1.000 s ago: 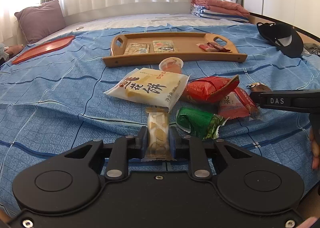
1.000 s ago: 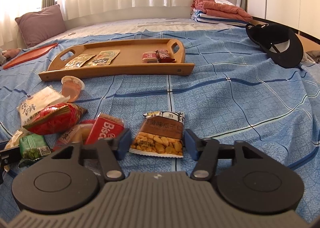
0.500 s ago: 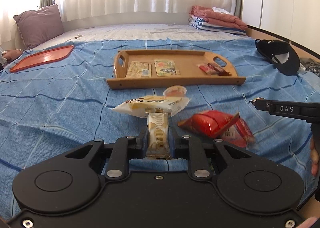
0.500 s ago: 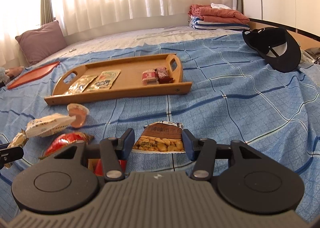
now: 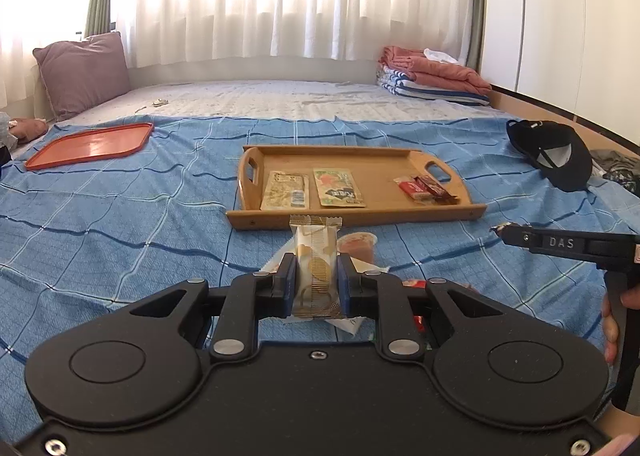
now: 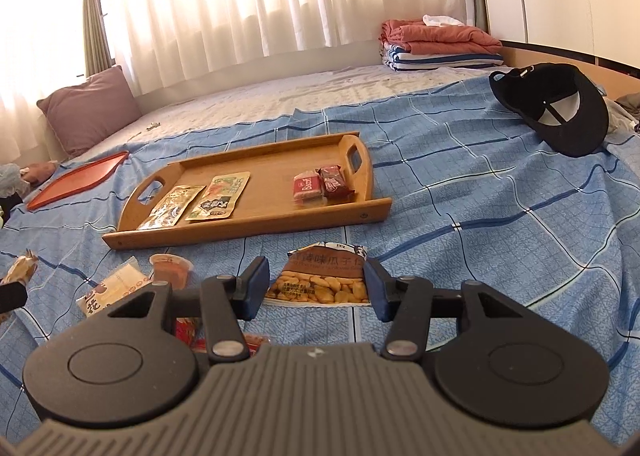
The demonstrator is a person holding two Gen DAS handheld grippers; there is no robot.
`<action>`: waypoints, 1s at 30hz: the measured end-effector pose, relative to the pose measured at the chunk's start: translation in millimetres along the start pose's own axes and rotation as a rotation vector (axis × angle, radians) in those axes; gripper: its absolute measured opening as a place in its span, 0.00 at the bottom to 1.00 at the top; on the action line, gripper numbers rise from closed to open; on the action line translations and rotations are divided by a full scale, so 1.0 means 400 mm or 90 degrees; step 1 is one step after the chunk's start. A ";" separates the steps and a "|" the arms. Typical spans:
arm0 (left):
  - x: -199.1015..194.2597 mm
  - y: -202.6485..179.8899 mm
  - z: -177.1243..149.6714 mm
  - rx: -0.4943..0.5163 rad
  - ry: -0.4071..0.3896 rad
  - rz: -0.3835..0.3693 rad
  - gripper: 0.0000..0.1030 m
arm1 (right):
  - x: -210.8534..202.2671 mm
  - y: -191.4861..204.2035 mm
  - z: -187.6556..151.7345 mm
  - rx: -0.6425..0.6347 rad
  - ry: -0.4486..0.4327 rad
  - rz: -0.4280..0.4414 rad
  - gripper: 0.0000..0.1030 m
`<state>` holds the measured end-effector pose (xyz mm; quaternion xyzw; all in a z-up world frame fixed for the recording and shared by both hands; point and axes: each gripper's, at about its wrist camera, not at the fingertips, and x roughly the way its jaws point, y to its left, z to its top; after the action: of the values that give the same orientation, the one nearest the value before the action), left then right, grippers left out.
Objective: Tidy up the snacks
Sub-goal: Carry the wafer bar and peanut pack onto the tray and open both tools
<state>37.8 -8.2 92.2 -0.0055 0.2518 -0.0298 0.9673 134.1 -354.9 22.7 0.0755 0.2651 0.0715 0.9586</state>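
Note:
My left gripper (image 5: pixel 316 268) is shut on a cream-and-gold wafer packet (image 5: pixel 315 252), held upright above the blue bedspread. The wooden tray (image 5: pixel 376 172) lies ahead of it with two flat sachets (image 5: pixel 286 196) at its left and small red and brown biscuit packs (image 5: pixel 424 188) at its right. My right gripper (image 6: pixel 315 270) is shut on a brown seed packet (image 6: pixel 324 290), lifted a little off the bed, in front of the wooden tray (image 6: pixel 276 176). Part of the right gripper (image 5: pixel 560 244) shows at the right of the left wrist view.
Loose snacks lie on the bed below the grippers: a jelly cup (image 6: pixel 171 270), a white packet (image 6: pixel 114 290) and red wrappers. A red tray (image 5: pixel 90 144) lies far left, a black cap (image 5: pixel 554 154) far right. A pillow (image 5: pixel 82 74) and folded clothes (image 5: pixel 432 78) sit at the back.
Both grippers have risen off the bed, each with its packet. The snack pile has dropped low in both views and the wooden tray now shows more from above.

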 end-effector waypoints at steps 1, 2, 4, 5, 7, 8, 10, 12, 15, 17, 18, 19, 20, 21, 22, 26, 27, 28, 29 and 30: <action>0.007 0.003 0.006 -0.002 0.004 0.001 0.19 | 0.001 0.001 0.002 0.003 0.001 0.002 0.54; 0.015 0.007 0.012 -0.008 0.008 -0.002 0.19 | 0.002 0.001 0.005 0.006 0.001 0.005 0.54; 0.039 0.019 0.026 -0.019 0.022 -0.007 0.19 | 0.004 0.003 0.010 0.010 0.001 0.007 0.54; 0.051 0.024 0.034 -0.024 0.027 -0.007 0.19 | 0.006 0.004 0.015 0.011 0.002 0.007 0.54; 0.071 0.029 0.053 -0.023 0.026 -0.002 0.19 | 0.013 0.006 0.026 0.015 0.005 0.009 0.54; 0.082 0.031 0.064 -0.021 0.024 0.000 0.19 | 0.018 0.006 0.033 0.017 0.006 0.011 0.54; 0.104 0.037 0.087 -0.027 0.025 -0.002 0.19 | 0.028 0.007 0.047 0.024 0.010 0.014 0.54; 0.128 0.043 0.109 -0.030 0.026 -0.003 0.19 | 0.041 0.008 0.061 0.027 0.013 0.015 0.54; 0.170 0.049 0.139 -0.035 0.030 0.003 0.19 | 0.064 0.009 0.084 0.035 0.017 0.019 0.54; 0.202 0.053 0.159 -0.040 0.036 0.000 0.19 | 0.081 0.010 0.101 0.036 0.021 0.023 0.54; 0.222 0.055 0.171 -0.043 0.039 -0.004 0.19 | 0.092 0.011 0.110 0.040 0.024 0.028 0.54; 0.239 0.057 0.180 -0.044 0.042 -0.007 0.19 | 0.103 0.012 0.119 0.043 0.028 0.035 0.54; 0.260 0.056 0.191 -0.043 0.046 -0.009 0.19 | 0.114 0.015 0.128 0.045 0.030 0.039 0.54; 0.280 0.056 0.201 -0.042 0.050 -0.009 0.19 | 0.124 0.018 0.137 0.046 0.032 0.042 0.54; 0.301 0.054 0.209 -0.041 0.053 -0.010 0.19 | 0.137 0.021 0.147 0.046 0.034 0.043 0.54; 0.388 0.049 0.238 -0.038 0.066 -0.022 0.19 | 0.191 0.033 0.181 0.041 0.045 0.048 0.54; 0.411 0.046 0.243 -0.036 0.071 -0.029 0.19 | 0.205 0.037 0.187 0.041 0.049 0.050 0.54; 0.434 0.045 0.247 -0.037 0.077 -0.035 0.19 | 0.219 0.040 0.193 0.042 0.053 0.052 0.54; 0.456 0.044 0.249 -0.039 0.083 -0.039 0.19 | 0.233 0.043 0.199 0.043 0.056 0.055 0.54; 0.478 0.044 0.251 -0.041 0.091 -0.042 0.19 | 0.247 0.045 0.204 0.042 0.059 0.057 0.54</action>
<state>254.4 -2.5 86.3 -0.0432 0.3208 -0.0541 0.9446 258.6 -328.4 46.0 0.1158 0.3074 0.1091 0.9382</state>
